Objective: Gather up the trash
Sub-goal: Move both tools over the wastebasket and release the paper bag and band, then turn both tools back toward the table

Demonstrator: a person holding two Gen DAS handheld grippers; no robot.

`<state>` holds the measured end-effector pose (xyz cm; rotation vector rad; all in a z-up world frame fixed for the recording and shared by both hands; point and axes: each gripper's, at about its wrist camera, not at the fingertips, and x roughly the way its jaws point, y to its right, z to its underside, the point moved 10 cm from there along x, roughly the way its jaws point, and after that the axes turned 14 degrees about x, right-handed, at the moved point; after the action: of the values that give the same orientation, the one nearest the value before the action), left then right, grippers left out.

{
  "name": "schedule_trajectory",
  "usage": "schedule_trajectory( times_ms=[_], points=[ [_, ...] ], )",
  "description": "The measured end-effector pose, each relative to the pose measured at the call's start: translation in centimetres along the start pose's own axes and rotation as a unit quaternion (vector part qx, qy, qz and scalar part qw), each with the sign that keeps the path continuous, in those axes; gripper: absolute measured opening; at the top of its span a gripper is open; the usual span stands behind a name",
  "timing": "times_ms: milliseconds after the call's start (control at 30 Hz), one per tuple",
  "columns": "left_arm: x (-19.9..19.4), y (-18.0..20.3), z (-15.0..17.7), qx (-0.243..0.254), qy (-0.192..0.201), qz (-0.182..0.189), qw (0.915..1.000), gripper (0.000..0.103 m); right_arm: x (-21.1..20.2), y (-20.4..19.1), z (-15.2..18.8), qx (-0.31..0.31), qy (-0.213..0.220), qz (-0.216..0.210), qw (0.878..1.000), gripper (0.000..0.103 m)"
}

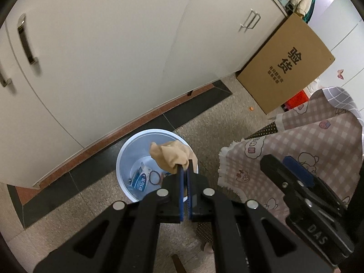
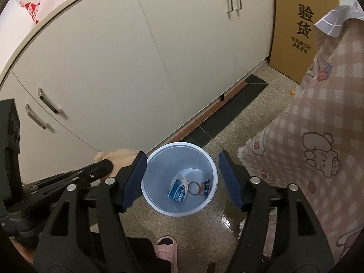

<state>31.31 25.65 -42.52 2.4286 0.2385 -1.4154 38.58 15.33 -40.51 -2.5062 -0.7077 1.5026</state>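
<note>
A white trash bin [image 1: 124,157] [image 2: 211,159] stands on the speckled floor by the cabinets. Inside lie a blue-and-white packet [image 1: 138,179] [image 2: 178,191] and a dark ring [image 1: 155,177] [image 2: 193,187]. My left gripper [image 1: 185,170] is shut on a crumpled tan cloth [image 1: 170,155] [image 2: 122,159], which hangs over the bin's near rim. My right gripper [image 2: 182,166] stands open just above the bin, one blue pad on each side of the opening, with nothing between them. In the left wrist view the right gripper [image 1: 293,170] shows at the right.
Cream cabinet doors [image 2: 136,56] run behind the bin above a dark floor strip [image 1: 182,111]. A brown cardboard box [image 1: 284,66] [image 2: 300,27] leans at the right. A pink checked tablecloth [image 1: 295,145] [image 2: 318,136] hangs close on the right. A pink slipper [image 2: 167,248] is below.
</note>
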Motion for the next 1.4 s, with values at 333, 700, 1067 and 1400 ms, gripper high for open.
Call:
schedule_trajectory(
  times_ms=[333, 700, 1067, 1400],
  points=[
    [-1.7, 0.6, -2.4, -0.014, 0.032, -0.01, 0.9993, 0.061, -2.4, 0.8, -1.3, 0.028, 0.023, -0.012, 0.999, 0.07],
    [-5.8, 1.2, -0.5, -0.021, 0.036, -0.011, 0.9991, 0.062, -6.4, -0.3, -1.1, 0.021, 0.041, -0.025, 0.999, 0.07],
    [-17.3, 4.3, -1.8, -0.012, 0.145, 0.004, 0.9893, 0.063, -16.7, -3.4, -2.3, 0.018, 0.115, -0.077, 0.99, 0.07],
    [-21.2, 16.1, -2.9, 0.088, 0.182, 0.045, 0.9784, 0.063, -27.6, 4.6, -3.2, 0.065, 0.199, -0.029, 0.977, 0.073]
  ],
)
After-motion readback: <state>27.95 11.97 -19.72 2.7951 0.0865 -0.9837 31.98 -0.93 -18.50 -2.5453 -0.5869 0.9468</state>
